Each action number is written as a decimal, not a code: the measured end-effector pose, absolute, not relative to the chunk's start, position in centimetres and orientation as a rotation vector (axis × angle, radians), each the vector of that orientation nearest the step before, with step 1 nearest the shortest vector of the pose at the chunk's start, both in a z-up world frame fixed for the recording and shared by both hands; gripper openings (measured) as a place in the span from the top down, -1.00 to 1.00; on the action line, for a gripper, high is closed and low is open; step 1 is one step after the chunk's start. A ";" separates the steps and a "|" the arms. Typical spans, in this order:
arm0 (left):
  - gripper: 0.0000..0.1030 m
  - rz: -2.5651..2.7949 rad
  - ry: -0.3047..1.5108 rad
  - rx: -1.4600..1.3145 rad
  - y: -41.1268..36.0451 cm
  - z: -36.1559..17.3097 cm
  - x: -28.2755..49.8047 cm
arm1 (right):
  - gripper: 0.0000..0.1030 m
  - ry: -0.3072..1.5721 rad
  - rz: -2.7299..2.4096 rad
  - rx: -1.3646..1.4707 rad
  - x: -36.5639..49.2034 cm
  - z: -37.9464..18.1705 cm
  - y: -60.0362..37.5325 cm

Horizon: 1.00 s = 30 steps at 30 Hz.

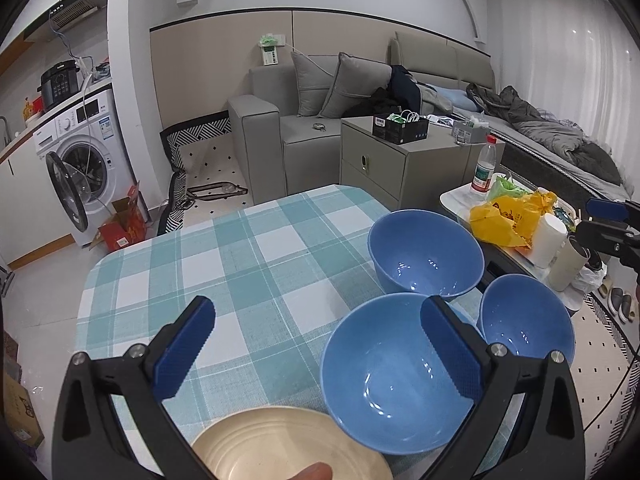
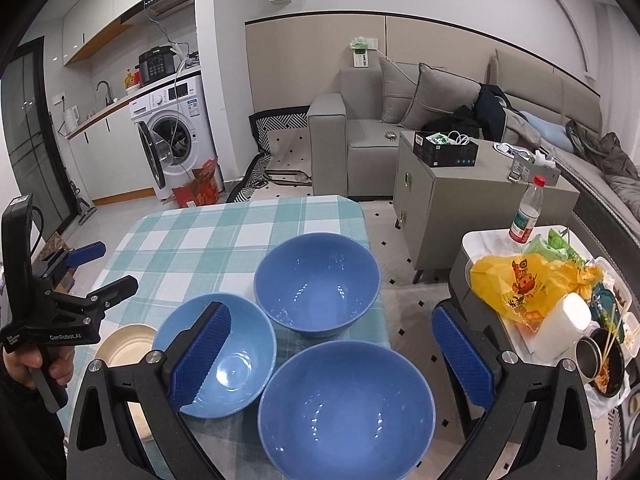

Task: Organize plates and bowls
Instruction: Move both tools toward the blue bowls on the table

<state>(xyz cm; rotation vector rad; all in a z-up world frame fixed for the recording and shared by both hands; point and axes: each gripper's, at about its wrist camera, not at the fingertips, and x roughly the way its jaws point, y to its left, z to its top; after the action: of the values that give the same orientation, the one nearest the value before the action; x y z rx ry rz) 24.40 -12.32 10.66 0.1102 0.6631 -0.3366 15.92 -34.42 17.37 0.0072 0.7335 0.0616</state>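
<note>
Blue bowls (image 2: 318, 284) sit clustered on my checked bench (image 1: 240, 256) beside a cream plate (image 1: 288, 446), both my jaws wide open, holding nothing.

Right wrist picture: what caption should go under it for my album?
Open right gripper above three round blue bowls on a checked green-and-white tablecloth.

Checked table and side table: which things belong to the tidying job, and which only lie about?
Job: three blue bowls; cream plate.

Lying about: yellow bag; water bottle; white cup; food container with chopsticks.
</note>
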 end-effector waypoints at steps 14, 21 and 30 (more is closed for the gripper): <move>-1.00 -0.363 0.706 0.176 -16.4 9.7 27.8 | -0.99 0.802 0.074 0.043 19.1 14.9 -36.7; -1.00 -0.382 0.734 0.184 -17.7 9.0 29.5 | -0.99 0.824 0.070 0.064 20.6 14.0 -37.6; -1.00 -0.392 0.762 0.188 -18.9 8.0 31.6 | -0.99 0.853 0.073 0.081 23.0 12.7 -38.1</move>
<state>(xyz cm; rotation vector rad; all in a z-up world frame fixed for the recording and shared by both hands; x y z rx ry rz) 31.59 -18.89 7.95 0.1882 0.7622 -0.3925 23.04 -38.06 12.69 0.0814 0.8532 0.0734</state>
